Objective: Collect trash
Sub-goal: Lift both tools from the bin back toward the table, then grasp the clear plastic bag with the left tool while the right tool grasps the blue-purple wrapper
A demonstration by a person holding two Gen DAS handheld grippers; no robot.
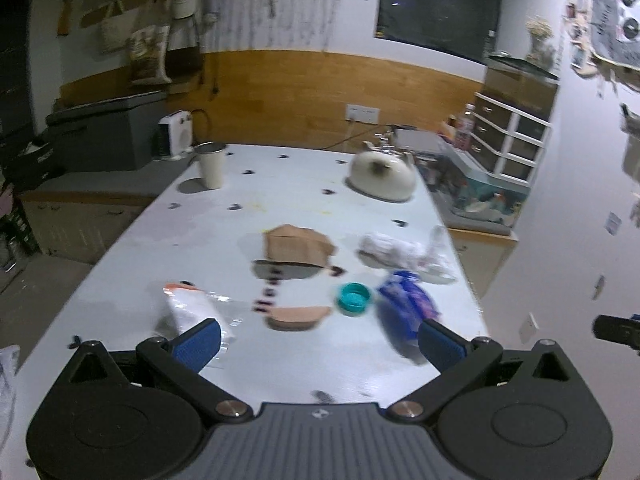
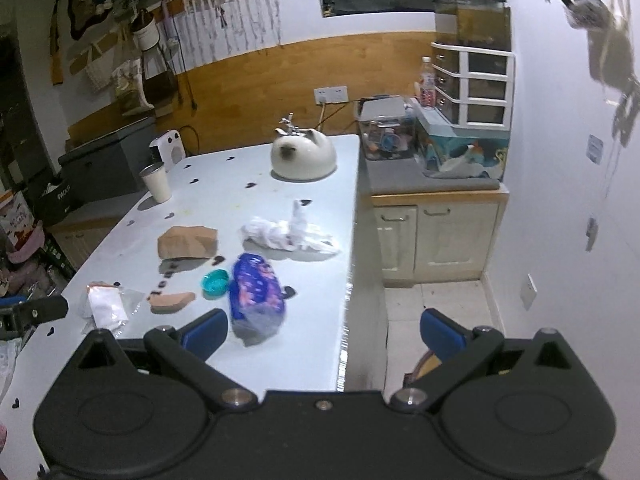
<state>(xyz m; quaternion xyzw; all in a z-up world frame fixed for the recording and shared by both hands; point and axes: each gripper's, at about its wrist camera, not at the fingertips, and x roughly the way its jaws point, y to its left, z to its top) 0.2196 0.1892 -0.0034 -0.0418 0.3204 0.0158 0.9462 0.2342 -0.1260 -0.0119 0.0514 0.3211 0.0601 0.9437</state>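
A long white desk (image 2: 256,360) with a smooth, faintly glossy top and small dark heart-shaped marks fills both views. Scattered trash lies across its near half. A crumpled brown paper bag (image 2: 187,242) sits in the middle, creased and boxy. Right of it is a wad of white tissue and thin clear plastic (image 2: 286,234), twisted and wrinkled. Nearer the cameras, a shiny blue and purple plastic wrapper (image 2: 256,294) lies lengthwise, puffy and crinkled, just beside a small round teal cap (image 2: 215,281). Left of the cap is a flat tan half-round piece (image 2: 173,301), and further left a clear plastic packet with white contents (image 2: 106,306).

At the far end stand a pale metal-rimmed cup (image 2: 157,182) and a rounded cream ceramic teapot shaped like a cat (image 2: 302,156).

The left tool (image 1: 318,340) hovers above the near desk edge, its blue ribbed fingers spread wide and holding nothing. The right tool (image 2: 324,330) is also spread wide and empty, one finger over the desk near the wrapper, the other over the tiled floor (image 2: 440,300) past the desk edge.
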